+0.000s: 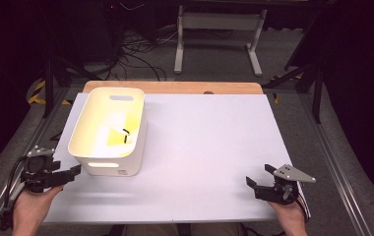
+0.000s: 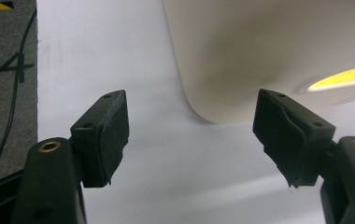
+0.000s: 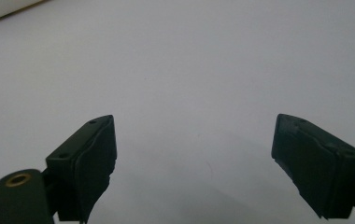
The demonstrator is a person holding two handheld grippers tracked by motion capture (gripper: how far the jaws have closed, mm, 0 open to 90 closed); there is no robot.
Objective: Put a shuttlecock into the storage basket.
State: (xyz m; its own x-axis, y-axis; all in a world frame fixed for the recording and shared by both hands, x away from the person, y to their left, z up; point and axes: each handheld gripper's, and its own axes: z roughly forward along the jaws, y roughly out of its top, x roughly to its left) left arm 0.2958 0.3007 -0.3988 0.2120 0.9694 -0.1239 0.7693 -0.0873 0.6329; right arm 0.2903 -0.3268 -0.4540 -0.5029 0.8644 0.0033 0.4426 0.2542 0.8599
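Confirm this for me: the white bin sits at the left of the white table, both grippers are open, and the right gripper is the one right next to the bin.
Not quite. The left gripper is the one beside the white bin, as the high view shows; the right gripper is far across the white table. Both are indeed open.

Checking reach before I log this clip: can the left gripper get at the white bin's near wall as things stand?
Probably yes. The left gripper is open, holds nothing and sits just beside the white bin, near its lower left corner. In the left gripper view, bare white table lies between the jaws and the bin's rounded corner.
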